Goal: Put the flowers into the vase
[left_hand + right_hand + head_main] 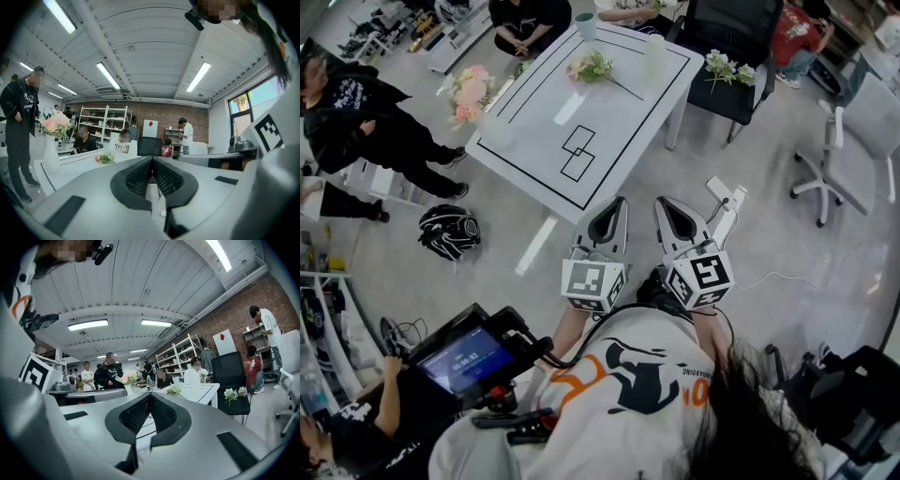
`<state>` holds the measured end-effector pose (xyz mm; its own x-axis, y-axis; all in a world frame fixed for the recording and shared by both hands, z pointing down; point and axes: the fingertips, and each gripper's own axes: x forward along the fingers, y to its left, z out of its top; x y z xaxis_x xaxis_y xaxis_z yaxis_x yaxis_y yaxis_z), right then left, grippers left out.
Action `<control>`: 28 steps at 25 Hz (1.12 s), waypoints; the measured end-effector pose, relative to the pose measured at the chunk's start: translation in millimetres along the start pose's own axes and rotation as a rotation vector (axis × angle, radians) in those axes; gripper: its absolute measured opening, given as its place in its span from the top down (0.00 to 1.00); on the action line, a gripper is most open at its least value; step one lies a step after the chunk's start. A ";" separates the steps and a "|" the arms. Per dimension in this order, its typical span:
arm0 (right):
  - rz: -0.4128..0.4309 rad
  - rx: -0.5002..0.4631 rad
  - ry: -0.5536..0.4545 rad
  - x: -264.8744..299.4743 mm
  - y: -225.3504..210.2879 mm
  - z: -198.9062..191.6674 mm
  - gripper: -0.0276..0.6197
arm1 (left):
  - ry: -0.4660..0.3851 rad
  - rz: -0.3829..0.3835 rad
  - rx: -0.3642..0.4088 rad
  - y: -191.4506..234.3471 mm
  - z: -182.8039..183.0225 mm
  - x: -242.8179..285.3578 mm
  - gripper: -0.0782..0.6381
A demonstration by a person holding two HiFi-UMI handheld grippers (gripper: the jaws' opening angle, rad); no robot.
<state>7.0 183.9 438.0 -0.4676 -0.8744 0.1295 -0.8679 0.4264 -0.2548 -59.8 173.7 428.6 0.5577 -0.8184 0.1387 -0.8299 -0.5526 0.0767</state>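
A loose flower stem (596, 67) with pale blooms lies on the white table (534, 159), which carries black line markings. At the table's far edge stands a slim white vase (654, 47). A second white vase (495, 131) at the left edge holds a pink bouquet (471, 92). My left gripper (617, 206) and right gripper (664, 206) hover side by side over the floor, short of the table's near corner. Both are shut and hold nothing. The left gripper view looks past its closed jaws to the stem (106, 158) and the bouquet (56, 125). In the right gripper view the stem (174, 390) lies on the table ahead.
White flowers (729, 67) lie on a black chair (727, 94) right of the table. A white office chair (844, 150) stands further right. A bag (448, 231) is on the floor at left. Several people sit or stand around the table. A cable (769, 279) crosses the floor.
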 end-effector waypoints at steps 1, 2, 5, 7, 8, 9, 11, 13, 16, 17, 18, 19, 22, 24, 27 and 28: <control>0.009 0.000 0.002 3.7 -6.4 2.2 0.94 | 0.001 0.006 0.002 -1.0 1.2 7.8 0.88; 0.019 0.000 0.005 7.2 -12.8 3.9 0.94 | 0.004 0.013 0.004 -2.0 2.0 15.3 0.88; 0.044 -0.003 0.019 16.5 -32.3 7.2 0.94 | 0.010 0.036 -0.002 -4.2 2.7 36.7 0.88; 0.056 0.000 0.021 23.5 -44.7 9.4 0.94 | 0.012 0.043 -0.012 -4.7 3.0 50.7 0.88; 0.060 0.004 0.021 26.9 -50.5 10.7 0.94 | 0.014 0.044 -0.015 -5.2 3.4 57.3 0.88; 0.063 0.008 0.022 30.0 -55.8 11.9 0.94 | 0.017 0.045 -0.015 -5.5 4.1 63.6 0.88; 0.068 0.012 0.025 36.1 -64.2 14.2 0.94 | 0.020 0.049 -0.013 -4.8 5.9 74.9 0.88; 0.075 0.016 0.026 43.5 -70.3 16.3 0.94 | 0.021 0.057 -0.010 -1.2 8.3 84.2 0.88; 0.081 0.024 0.030 53.5 -79.4 17.5 0.94 | 0.026 0.067 -0.007 3.9 9.2 95.4 0.88; 0.081 0.026 0.033 56.2 -82.7 17.2 0.94 | 0.029 0.068 -0.009 5.3 8.5 99.2 0.88; 0.082 0.027 0.036 59.0 -85.5 17.0 0.94 | 0.031 0.070 -0.011 7.0 7.8 103.2 0.88; 0.083 0.028 0.038 62.1 -87.9 17.1 0.94 | 0.033 0.072 -0.012 9.1 7.3 107.3 0.88; 0.085 0.029 0.045 73.2 -94.9 18.6 0.94 | 0.040 0.072 -0.004 16.3 8.1 120.9 0.88; 0.085 0.030 0.049 83.4 -100.5 19.6 0.94 | 0.041 0.070 0.005 21.7 9.9 130.0 0.88; 0.092 0.026 0.051 103.1 -105.2 23.1 0.94 | 0.036 0.072 0.023 33.6 12.4 143.1 0.88; 0.097 0.022 0.052 110.4 -105.6 24.9 0.94 | 0.033 0.074 0.026 38.9 13.4 147.6 0.88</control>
<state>51.2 36.6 455.3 -0.5575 -0.8160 0.1526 -0.8147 0.5024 -0.2896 -9.6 29.4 438.8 0.4936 -0.8518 0.1755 -0.8680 -0.4950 0.0391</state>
